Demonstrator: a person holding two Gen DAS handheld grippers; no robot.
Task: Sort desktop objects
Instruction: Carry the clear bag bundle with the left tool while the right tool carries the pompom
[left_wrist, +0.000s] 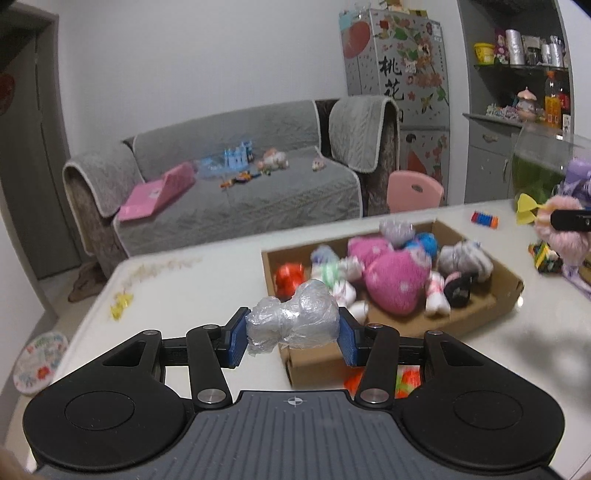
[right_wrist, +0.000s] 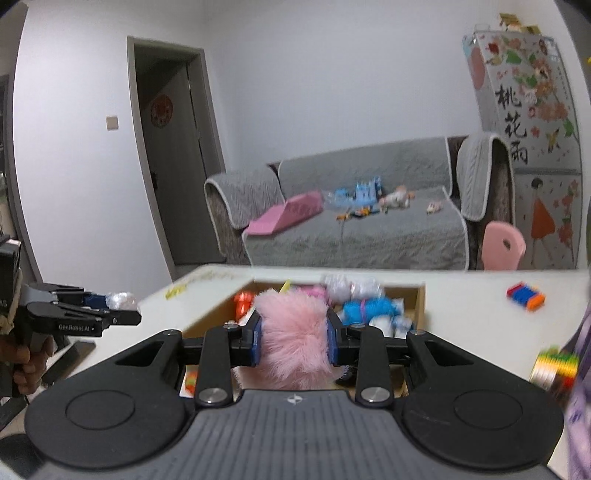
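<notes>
My left gripper (left_wrist: 292, 328) is shut on a clear plastic-wrapped bundle (left_wrist: 293, 317), held above the near corner of a cardboard box (left_wrist: 317, 360). The box holds a pink plush toy (left_wrist: 388, 273), a red toy (left_wrist: 290, 278) and several wrapped bundles. My right gripper (right_wrist: 294, 338) is shut on a fluffy pink toy (right_wrist: 291, 332), held above the near side of the same cardboard box (right_wrist: 419, 295). From the right wrist view the left gripper (right_wrist: 122, 306) shows at the far left with its bundle (right_wrist: 120, 300). In the left wrist view the fluffy pink toy (left_wrist: 559, 230) appears at the right edge.
The white table (left_wrist: 192, 291) carries a striped block toy (left_wrist: 484, 218), a yellow dart-like toy (left_wrist: 524, 208), yellow bits (left_wrist: 120, 301) and colourful blocks (right_wrist: 556, 367). Beyond it stand a grey sofa (left_wrist: 240, 184) with toys, a pink chair (left_wrist: 413, 188) and a decorated fridge (left_wrist: 399, 74).
</notes>
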